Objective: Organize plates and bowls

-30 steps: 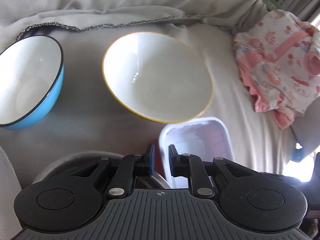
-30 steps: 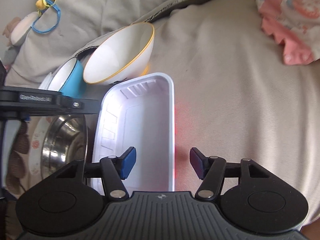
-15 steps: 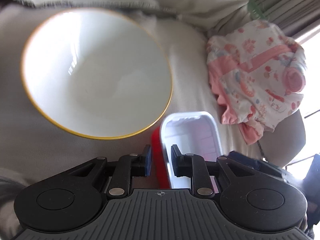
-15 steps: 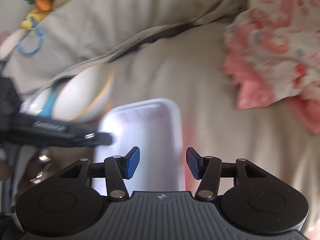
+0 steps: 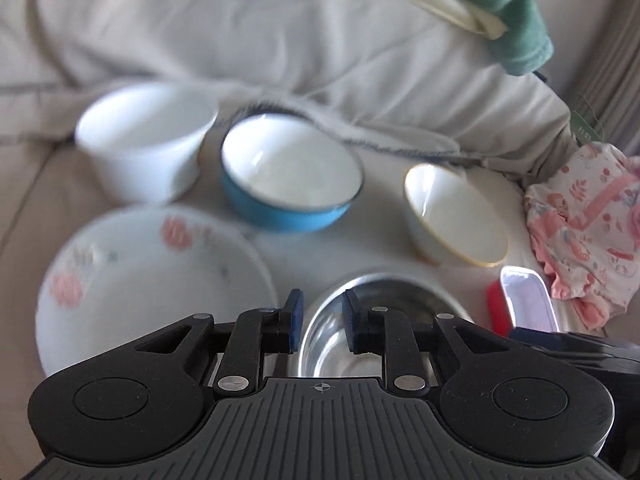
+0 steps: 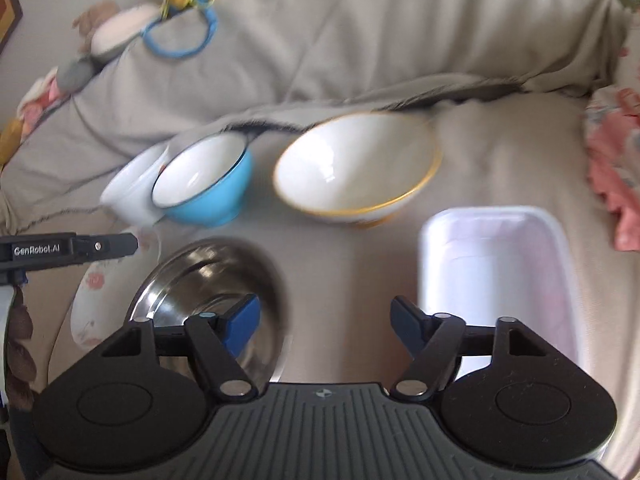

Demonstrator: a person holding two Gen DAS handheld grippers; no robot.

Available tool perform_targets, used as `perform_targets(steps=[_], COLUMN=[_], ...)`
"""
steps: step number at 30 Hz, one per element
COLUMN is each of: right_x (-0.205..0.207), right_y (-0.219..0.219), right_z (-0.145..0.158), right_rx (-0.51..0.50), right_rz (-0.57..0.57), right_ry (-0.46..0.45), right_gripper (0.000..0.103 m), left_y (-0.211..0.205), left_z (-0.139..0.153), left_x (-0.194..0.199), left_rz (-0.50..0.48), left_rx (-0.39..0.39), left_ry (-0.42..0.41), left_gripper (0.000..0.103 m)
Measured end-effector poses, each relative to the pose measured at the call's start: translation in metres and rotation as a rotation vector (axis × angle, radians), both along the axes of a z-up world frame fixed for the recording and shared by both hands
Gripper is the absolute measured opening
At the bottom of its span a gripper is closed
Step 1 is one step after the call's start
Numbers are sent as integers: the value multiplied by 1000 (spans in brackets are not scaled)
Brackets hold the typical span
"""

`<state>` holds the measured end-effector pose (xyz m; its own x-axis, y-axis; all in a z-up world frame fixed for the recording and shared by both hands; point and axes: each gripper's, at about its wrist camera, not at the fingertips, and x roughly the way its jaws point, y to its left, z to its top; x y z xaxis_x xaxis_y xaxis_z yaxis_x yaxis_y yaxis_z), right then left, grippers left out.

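The dishes sit on a soft bed cover, so they could tip. The flower plate may slip. The yellow-rim bowl leans. The steel bowl is slippery. The left gripper is a little open, the right gripper is wide open, both hold nothing

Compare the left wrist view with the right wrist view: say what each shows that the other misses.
Only the left wrist view shows the green cloth and the tray's red underside.

Only the right wrist view shows the left gripper's side, labelled GenRobot.AI, and soft toys.

Both show the blue bowl, gold-rimmed bowl, steel bowl, floral plate, white bowl and white tray.
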<state>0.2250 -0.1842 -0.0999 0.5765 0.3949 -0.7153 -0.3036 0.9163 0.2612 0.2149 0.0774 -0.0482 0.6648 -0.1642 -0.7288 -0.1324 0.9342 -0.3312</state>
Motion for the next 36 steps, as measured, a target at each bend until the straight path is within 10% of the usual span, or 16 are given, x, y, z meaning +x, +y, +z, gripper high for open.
perform_targets(steps=[14, 19, 21, 36], right_x=[-17, -24, -21, 12], right_y=[36, 25, 27, 166], right_z=[-29, -37, -41, 7], right_rx=[-14, -39, -12, 50], right_rz=[66, 27, 30, 230], right_ry=[148, 157, 187, 22], right_gripper=[50, 50, 50, 52], left_y=[10, -5, -2, 110], left_z=[-26, -33, -42, -7], left_x=[-51, -56, -50, -63], left_rz=[-99, -101, -108, 201], left_rx=[-148, -16, -109, -2], left_ry=[50, 44, 67, -61], left_gripper=[25, 26, 30, 30])
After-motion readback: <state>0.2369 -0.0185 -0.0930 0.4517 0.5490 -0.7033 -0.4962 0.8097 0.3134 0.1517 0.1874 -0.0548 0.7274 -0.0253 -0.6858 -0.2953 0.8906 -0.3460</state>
